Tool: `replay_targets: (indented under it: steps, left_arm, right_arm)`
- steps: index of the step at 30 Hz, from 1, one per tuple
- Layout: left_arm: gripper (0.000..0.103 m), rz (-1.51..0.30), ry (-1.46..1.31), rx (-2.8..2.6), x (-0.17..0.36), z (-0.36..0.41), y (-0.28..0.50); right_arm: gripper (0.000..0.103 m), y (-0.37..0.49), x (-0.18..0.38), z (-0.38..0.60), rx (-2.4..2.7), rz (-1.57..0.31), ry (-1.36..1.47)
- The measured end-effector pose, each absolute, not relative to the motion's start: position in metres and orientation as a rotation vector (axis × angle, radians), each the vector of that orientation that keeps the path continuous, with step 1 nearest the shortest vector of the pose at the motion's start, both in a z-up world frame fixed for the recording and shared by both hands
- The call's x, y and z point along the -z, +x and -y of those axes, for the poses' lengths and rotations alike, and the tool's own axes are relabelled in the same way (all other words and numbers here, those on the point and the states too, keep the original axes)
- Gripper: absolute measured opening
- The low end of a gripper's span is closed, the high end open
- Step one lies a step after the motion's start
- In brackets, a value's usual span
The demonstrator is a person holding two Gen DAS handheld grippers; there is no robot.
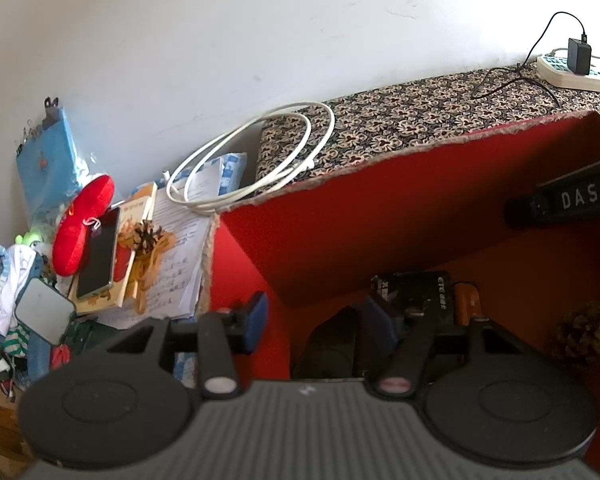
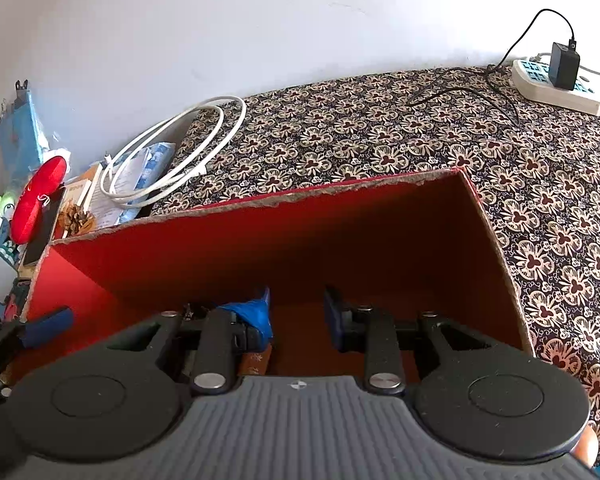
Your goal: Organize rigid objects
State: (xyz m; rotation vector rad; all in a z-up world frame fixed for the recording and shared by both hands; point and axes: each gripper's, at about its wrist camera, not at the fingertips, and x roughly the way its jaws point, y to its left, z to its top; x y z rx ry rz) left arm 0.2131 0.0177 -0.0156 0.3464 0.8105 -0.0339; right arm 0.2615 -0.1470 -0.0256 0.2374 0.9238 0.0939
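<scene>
Red cardboard box with ragged rim on floral cloth; left gripper jaws wide, empty; right gripper parted, holding nothing.

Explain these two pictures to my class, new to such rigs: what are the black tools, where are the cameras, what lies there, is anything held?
A person holds a two-finger gripper in each hand; each carries a wide-angle camera looking along its fingers. One picture comes from the left gripper, one from the right gripper. Both hang over an open red box on a patterned cloth. Inside lie a pinecone and a black packet. A white cable and a power strip rest nearby. Both grippers are open and hold nothing.
</scene>
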Motion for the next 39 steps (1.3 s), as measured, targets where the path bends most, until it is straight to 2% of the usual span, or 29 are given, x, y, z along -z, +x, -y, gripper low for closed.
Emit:
replay_targets:
  steps: [12,19,25,39]
  left_arm:
    - [0.068,-0.799,0.327,0.029,0.014,-0.02,0.212]
    - [0.067,-0.788,0.263,-0.013,0.004,-0.023,0.206]
    - [0.067,-0.789,0.261,-0.053,-0.005,-0.02,0.188]
    - [0.073,-0.776,0.145,-0.086,-0.035,-0.016,0.134]
  right_arm:
    - [0.013,0.266,0.027,0.147,-0.103,-0.95,0.242]
    - [0.013,0.259,0.019,0.146,-0.102,-0.888,0.213]
    - [0.013,0.25,0.011,0.157,-0.084,-0.84,0.236]
    - [0.016,0.192,-0.017,0.166,-0.046,-0.87,0.265]
